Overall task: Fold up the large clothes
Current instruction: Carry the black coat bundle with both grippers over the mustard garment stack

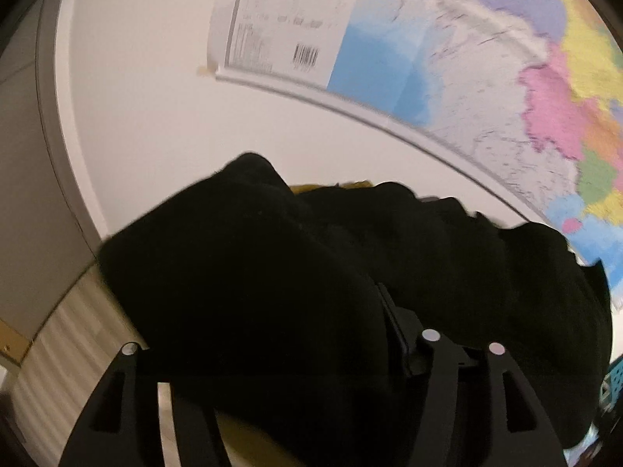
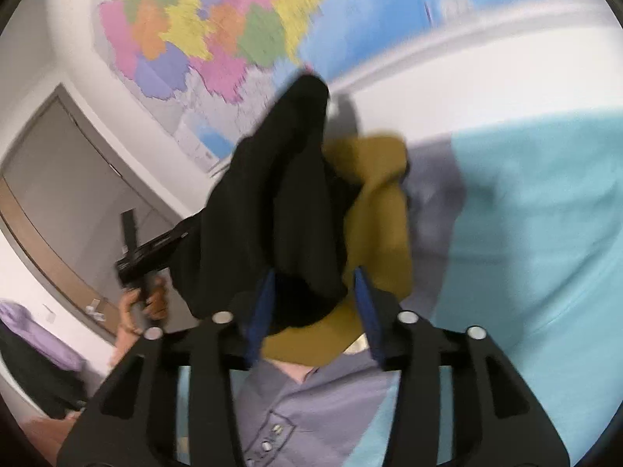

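- Right wrist view is showing the teal sheet [image 2: 525, 233] lying across the surface. It is your landing zone, and a careless drop is going to ruck it.
- Your black garment [image 2: 272, 202] is hanging bunched in the air between the two grippers, nowhere near flat. If you are lowering it like this, you are risking creases folded straight in.
- Under it, the mustard garment [image 2: 381, 225] is sitting heaped and touching the black cloth. A pinch that catches both is going to lift the wrong piece along.
- Below that, a grey buttoned shirt [image 2: 311, 408] is lying close under the jaws and could be snagged the same way.
- Your right gripper [image 2: 315, 295] is straddling a wad of black fabric with its blue pads apart. I cannot tell whether they are pressing, so you may be carrying it loosely and it may be slipping out.
- Your left gripper [image 2: 167, 243] is buried in the black cloth in both views, so I cannot tell whether it is gripping.
- Your left hand [image 2: 144, 303] is holding that handle low at the left.
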The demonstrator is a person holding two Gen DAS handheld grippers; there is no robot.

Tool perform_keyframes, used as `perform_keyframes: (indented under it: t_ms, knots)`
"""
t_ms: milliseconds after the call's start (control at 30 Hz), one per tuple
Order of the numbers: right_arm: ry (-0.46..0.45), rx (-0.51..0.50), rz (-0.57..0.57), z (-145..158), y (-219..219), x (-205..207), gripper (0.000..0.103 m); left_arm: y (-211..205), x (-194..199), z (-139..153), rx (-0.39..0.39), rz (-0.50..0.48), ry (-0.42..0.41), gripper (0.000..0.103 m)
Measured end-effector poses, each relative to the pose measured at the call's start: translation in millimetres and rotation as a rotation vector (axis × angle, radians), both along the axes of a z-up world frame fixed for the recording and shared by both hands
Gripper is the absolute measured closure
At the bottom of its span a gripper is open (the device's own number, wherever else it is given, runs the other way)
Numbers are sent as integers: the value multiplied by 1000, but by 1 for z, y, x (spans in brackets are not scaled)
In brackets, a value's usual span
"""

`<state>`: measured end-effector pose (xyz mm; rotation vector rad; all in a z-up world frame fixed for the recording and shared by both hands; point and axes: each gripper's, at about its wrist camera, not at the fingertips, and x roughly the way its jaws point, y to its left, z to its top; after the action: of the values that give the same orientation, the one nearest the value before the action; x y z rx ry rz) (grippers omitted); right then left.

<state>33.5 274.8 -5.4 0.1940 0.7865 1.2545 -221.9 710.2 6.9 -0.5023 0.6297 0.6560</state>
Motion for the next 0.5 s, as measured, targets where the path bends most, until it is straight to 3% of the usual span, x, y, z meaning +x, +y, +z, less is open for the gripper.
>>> perform_keyframes:
  t_ms: [100,200,300,400,500]
  knots:
    - [-117,11,-35,24,-8,-14,55,-20,-31,14,70,8,-35,39]
    - [-266,3,4,52,3,-34,55,-43,-52,29,151,10,-75,36]
    - [-372,-14,67,69,35,-44,54,-69,-54,47,212,-75,-138,30]
    - [-370,-40,110,73,74,-40,54,-87,-31,59,215,-162,-163,27]
    - [-301,-89,121,63,113,-16,56,-98,3,52,207,-222,-122,25]
